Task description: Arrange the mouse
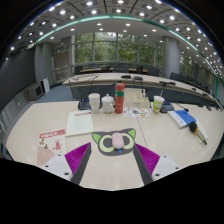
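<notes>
A: Mouse (117,141), pink/grey, sits on a black cat-shaped mat (113,144) on the bench (40,118). It's just ahead of the claw (113,160), roughly centred on the gap between the fingers.

B: Claw state?

A: Spread wide, holding nothing. Magenta pads (77,154) show on either side and neither touches the mouse or the mat.

B: Rest of the bench, left to right?

A: Red-and-white card (51,136) near the left finger. Then an open booklet (80,122). Behind it two white cups (95,101) side by side, then a tall red bottle (119,98), upright. Right of that a green cup (158,103). Further right a blue book (182,117), with a dark pen-like item (199,131) beside it; can't tell exactly what.

B: Background?

A: Office room, more desks and chairs well beyond, windows at the back.
</notes>
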The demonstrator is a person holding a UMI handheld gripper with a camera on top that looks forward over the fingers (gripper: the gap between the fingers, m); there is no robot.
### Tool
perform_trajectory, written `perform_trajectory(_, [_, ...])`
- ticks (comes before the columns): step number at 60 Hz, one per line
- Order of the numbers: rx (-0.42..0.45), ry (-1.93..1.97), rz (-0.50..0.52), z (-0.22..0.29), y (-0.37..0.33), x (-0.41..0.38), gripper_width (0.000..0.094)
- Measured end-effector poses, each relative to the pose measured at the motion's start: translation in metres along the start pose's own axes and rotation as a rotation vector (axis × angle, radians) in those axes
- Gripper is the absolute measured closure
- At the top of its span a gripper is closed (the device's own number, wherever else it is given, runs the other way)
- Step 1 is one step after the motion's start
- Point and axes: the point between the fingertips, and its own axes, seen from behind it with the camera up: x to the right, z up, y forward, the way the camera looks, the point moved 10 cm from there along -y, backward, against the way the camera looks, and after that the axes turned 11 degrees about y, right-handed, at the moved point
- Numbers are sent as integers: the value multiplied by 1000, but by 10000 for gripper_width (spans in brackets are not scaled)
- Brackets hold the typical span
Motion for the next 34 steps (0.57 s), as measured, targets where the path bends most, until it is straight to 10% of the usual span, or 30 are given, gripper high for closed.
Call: perform_trajectory(34, [87, -7, -28, -46, -182, -16, 83])
